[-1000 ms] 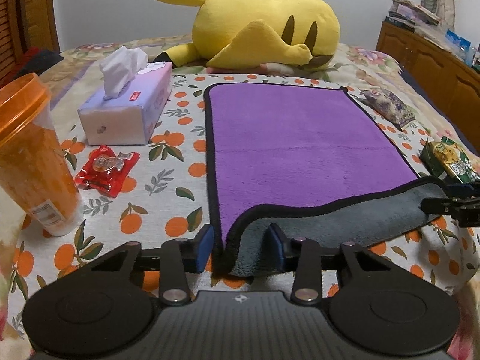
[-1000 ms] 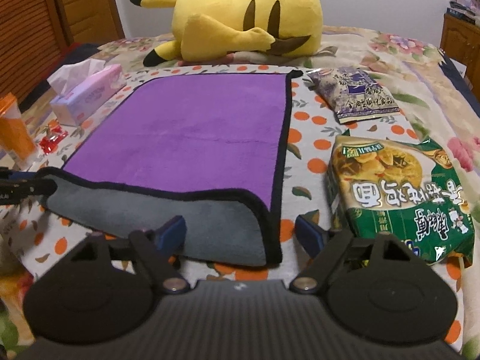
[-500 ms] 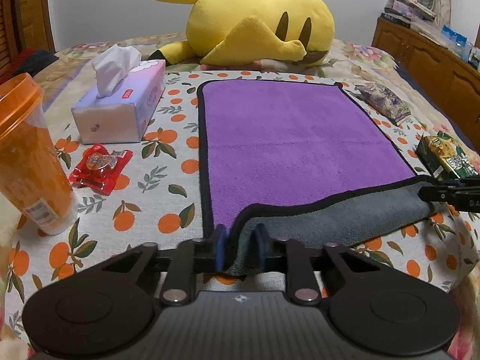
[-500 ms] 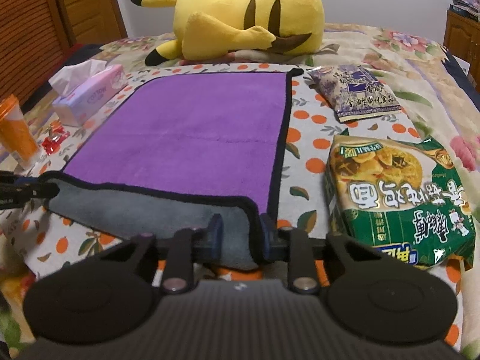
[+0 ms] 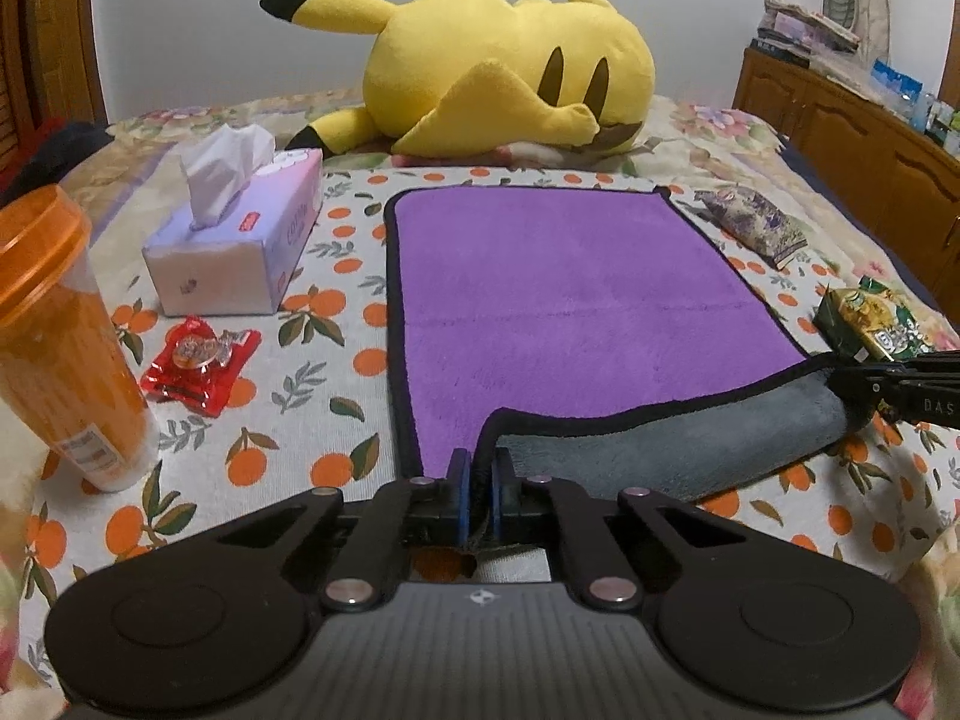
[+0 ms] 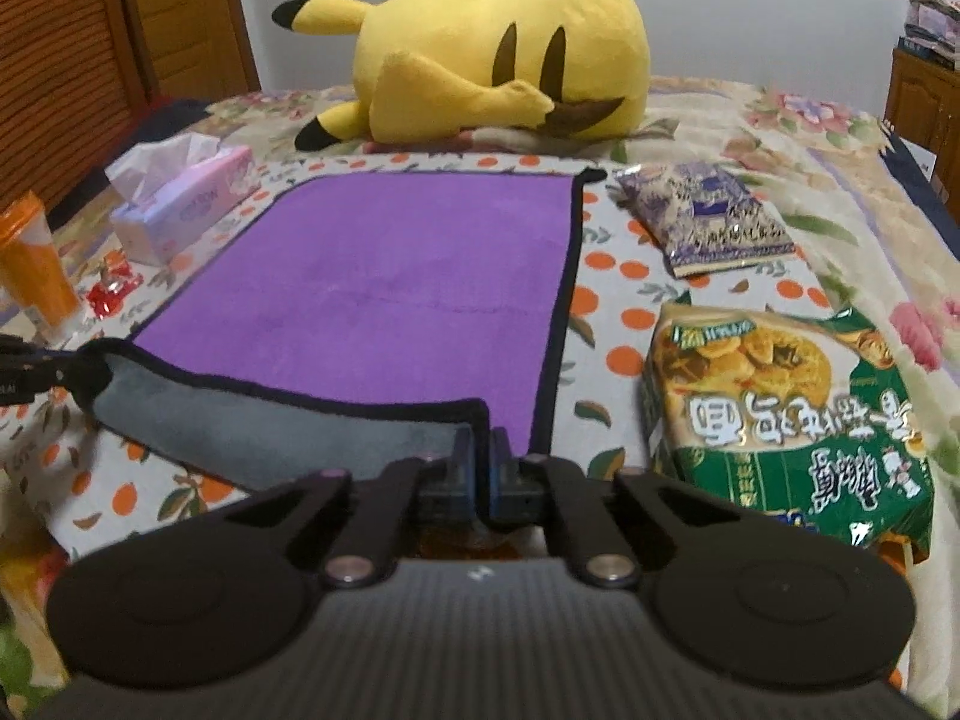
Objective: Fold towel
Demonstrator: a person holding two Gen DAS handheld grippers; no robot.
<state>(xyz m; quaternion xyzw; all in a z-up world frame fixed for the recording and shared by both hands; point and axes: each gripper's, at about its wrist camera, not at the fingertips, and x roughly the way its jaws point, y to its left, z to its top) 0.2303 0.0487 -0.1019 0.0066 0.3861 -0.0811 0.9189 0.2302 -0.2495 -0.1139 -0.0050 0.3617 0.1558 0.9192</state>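
Now both grippers, left (image 5: 478, 471) and right (image 6: 479, 457), have fingers clenched on the near corners of the purple, black-edged plush towel (image 5: 558, 294), its grey underside turned up, flat on the orange-print bed (image 5: 312, 396).

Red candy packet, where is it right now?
The red candy packet lies on the orange-print cloth in the left wrist view, left of the purple towel, between the tissue box and the orange cup.

Purple towel (image 5: 570, 294) flat, near edge turned up, grey underside showing.
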